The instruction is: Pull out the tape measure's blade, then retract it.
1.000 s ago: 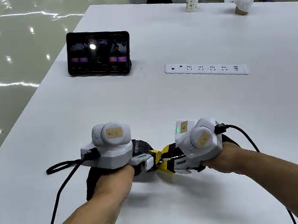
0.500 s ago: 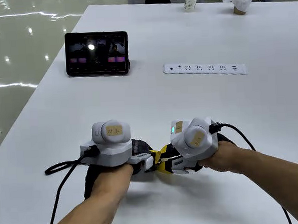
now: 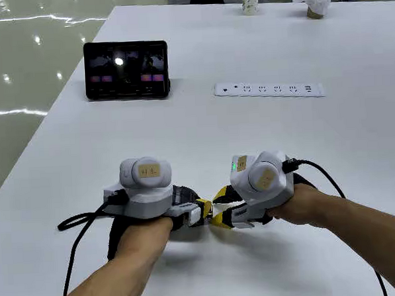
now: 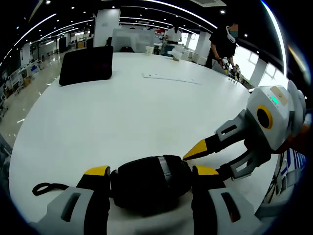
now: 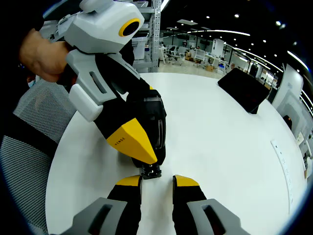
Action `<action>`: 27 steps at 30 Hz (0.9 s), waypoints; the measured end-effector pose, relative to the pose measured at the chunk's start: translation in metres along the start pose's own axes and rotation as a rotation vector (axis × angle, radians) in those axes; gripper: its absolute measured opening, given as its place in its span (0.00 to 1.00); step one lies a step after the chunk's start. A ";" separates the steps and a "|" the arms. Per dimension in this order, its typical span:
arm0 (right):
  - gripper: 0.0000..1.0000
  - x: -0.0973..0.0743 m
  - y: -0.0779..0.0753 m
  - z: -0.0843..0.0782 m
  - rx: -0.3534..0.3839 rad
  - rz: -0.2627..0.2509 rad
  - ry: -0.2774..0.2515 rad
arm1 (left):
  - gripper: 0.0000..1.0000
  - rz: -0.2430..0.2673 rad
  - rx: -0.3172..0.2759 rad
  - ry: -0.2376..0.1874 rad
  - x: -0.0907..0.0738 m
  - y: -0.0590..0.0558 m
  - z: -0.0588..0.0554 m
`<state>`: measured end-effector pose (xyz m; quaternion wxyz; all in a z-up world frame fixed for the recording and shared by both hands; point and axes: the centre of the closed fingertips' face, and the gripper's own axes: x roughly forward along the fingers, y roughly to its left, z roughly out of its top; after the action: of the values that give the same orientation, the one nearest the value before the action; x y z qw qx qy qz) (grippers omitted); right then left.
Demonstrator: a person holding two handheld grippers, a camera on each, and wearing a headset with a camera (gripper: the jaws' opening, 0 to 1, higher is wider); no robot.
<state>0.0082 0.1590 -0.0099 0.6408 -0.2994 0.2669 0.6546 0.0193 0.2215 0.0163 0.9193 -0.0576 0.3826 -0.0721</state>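
Starting at the far left of the head view: a dark tablet (image 3: 126, 69) propped upright on the white worktop (image 3: 355, 126), well apart from the hands. Nearer, on the left, the left tongs (image 4: 151, 171), spread wide and clamped on the black tape measure (image 4: 149, 188). One yellow-tipped jaw pressed against each flank of the case, the case itself resting on the worktop. Lying just left of those jaws, the case's black strap loop (image 4: 45, 188). Facing the case from the right, the right tongs (image 5: 157, 182), aimed at its near end, tips parted by only a narrow gap. Sitting just ahead of that gap, the blade's small hook tab (image 5: 150, 171), close against the mouth of the case; touching the tips or not, impossible to tell. Farther right and well away across the worktop, a white power strip (image 3: 268, 89) lying flat. Beyond it, near the far edge, a paper cup (image 3: 250, 0) standing upright.
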 end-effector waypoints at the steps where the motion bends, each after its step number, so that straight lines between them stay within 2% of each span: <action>1: 0.23 -0.002 -0.001 -0.001 0.006 -0.005 0.002 | 0.64 -0.001 0.003 -0.001 -0.001 0.000 0.000; 11: 0.31 -0.024 0.001 -0.017 0.037 -0.045 0.004 | 0.66 -0.011 0.069 -0.013 -0.015 0.004 0.001; 27: 0.43 -0.052 0.001 -0.038 0.152 -0.128 -0.019 | 0.71 -0.051 0.147 -0.026 -0.035 0.013 -0.013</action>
<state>0.0090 0.0959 0.0021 0.7046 -0.2599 0.2898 0.5932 -0.0131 0.2397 0.0299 0.9238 -0.0007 0.3626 -0.1227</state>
